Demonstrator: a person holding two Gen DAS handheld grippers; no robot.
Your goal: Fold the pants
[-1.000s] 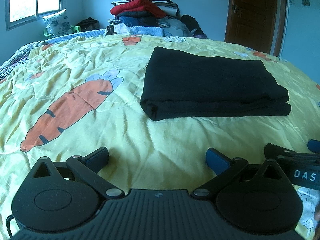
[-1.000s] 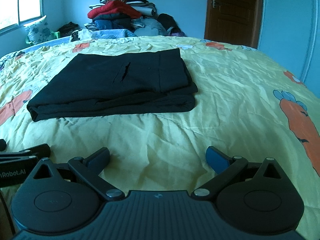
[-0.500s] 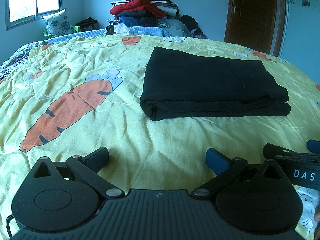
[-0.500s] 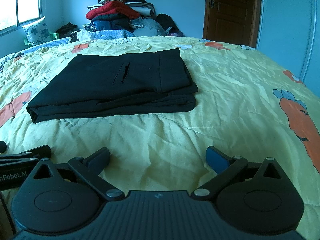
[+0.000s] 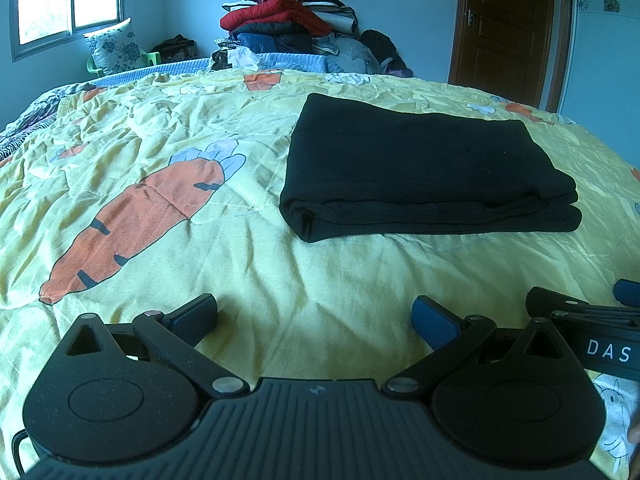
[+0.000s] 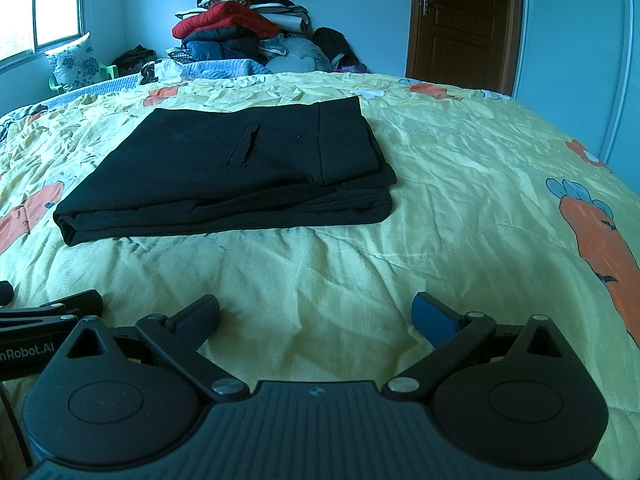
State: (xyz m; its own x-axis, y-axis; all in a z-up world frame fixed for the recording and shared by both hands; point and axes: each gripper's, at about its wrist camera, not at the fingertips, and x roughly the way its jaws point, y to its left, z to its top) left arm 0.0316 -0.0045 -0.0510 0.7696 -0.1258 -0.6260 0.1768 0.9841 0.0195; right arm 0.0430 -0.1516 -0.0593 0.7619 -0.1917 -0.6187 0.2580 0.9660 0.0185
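Left wrist view: the left tool (image 5: 314, 314) hangs empty with its jaws spread wide over the yellow carrot-print bedspread (image 5: 160, 152), and the black pants (image 5: 420, 172) lie ahead and slightly to its right, well apart from it, as a flat stacked rectangle. From the right tool (image 6: 316, 314), equally wide apart and holding nothing, the pants (image 6: 240, 172) sit ahead and to the left, pocket slit up. Judging by the tidy layers, folding looks finished; at most a little squaring of the edges remains.
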